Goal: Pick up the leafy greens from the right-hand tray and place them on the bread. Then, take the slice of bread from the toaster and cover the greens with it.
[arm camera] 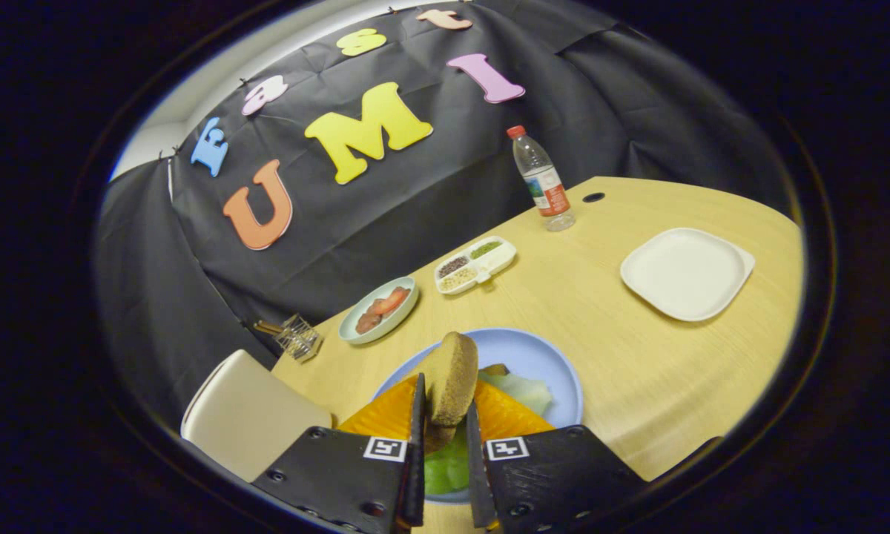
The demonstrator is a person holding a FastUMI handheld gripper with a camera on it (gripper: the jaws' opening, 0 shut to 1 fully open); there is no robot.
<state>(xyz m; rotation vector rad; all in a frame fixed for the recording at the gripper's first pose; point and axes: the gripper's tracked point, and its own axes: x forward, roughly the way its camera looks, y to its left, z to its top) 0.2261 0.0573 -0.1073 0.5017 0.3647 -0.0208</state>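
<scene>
Presently itemised, left to right: one cream toaster (246, 415) at the near corner of the table, its slots hidden from this angle; one small wire rack (299, 337) beyond it at the table's edge; one pale oval dish (408, 298) holding reddish slices; one white divided tray (503, 256) with small heaps of seeds or spices in its compartments; one clear plastic bottle (543, 180) with a red cap, standing upright; one white square plate (687, 273), well apart to the right. Centre, just ahead of the fingers: one blue plate (526, 352) bearing leafy greens (523, 389) on an orange layer. One brown slice of bread (451, 386) stands on edge above that plate, gripped between both fingers of the gripper (443, 426), jaws narrowed onto it. Surface: light wood-grain table (608, 356) with one round cable hole near the bottle. Room: black cloth wall behind.
</scene>
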